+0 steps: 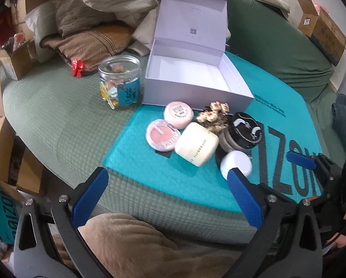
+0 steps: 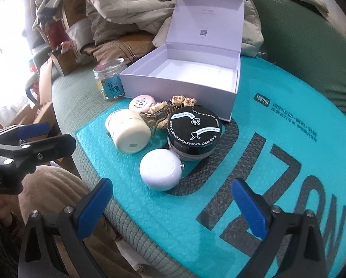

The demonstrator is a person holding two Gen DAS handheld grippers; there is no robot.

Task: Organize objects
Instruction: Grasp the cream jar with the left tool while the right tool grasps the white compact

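Through the left wrist camera I see my left gripper at the bottom of the frame with its blue fingers spread wide, holding nothing and touching nothing; a tan plush fabric fills the space beneath it. My right gripper is likewise spread wide and empty at the bottom of its own view, hanging over the teal bubble mailer. One blue pad of it also peeks in at the right edge of the left view.

The things to sort sit clustered at mid-frame on the mailer, just in front of the open white box, whose lid stands upright and whose inside is bare. Nearest the right gripper is a white round case, touching a black-lidded jar behind it. To the left lies a cream jar on its side, then a floral hair claw between the jars and the box. A pink compact and a pale pink pot sit at the cluster's left in the left view. A clear plastic jar stands on the green cover left of the box; its contents look like small trinkets, though the blur keeps me from being sure.
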